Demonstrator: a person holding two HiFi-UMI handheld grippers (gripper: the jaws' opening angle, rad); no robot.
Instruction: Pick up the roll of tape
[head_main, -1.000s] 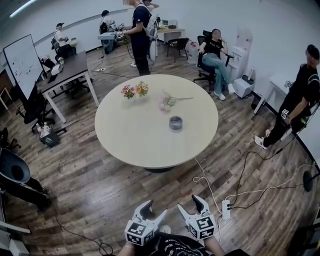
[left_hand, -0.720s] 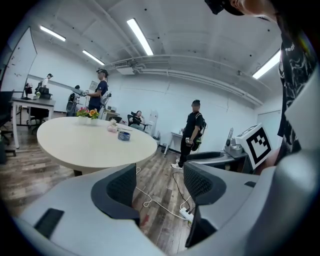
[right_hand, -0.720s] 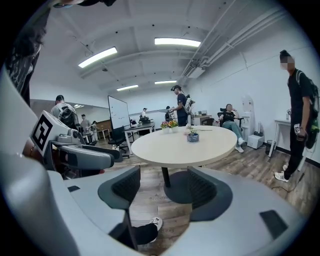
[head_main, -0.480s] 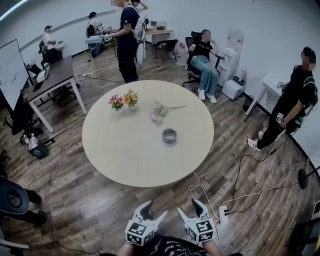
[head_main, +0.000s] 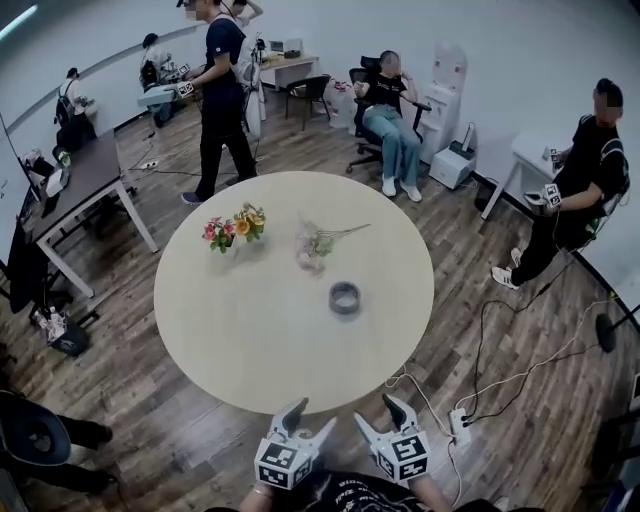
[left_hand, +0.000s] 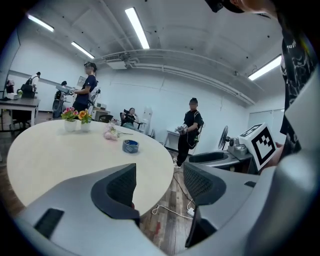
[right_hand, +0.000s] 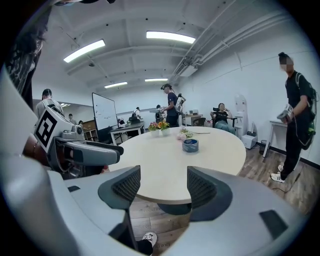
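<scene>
The roll of tape (head_main: 345, 298), a grey-blue ring, lies flat on the round beige table (head_main: 240, 340), right of its middle. It also shows as the tape (left_hand: 130, 146) in the left gripper view and the tape (right_hand: 190, 145) in the right gripper view, well ahead of the jaws. My left gripper (head_main: 309, 420) and right gripper (head_main: 379, 413) hang side by side just short of the table's near edge. Both are open with nothing between their jaws. In the left gripper view my left gripper (left_hand: 158, 187) has the table edge and floor between its jaws; my right gripper (right_hand: 163, 186) points at the table.
On the table stand a small pot of flowers (head_main: 228, 229) and loose pink flowers (head_main: 312, 245). A power strip (head_main: 461, 425) with cables lies on the wood floor to the right. Several people (head_main: 222, 90) stand or sit around the room; a desk (head_main: 75, 185) stands at the left.
The view has moved toward the table: the table and tape now lie nearer to me and to both grippers. Both grippers kept their open stance side by side.
</scene>
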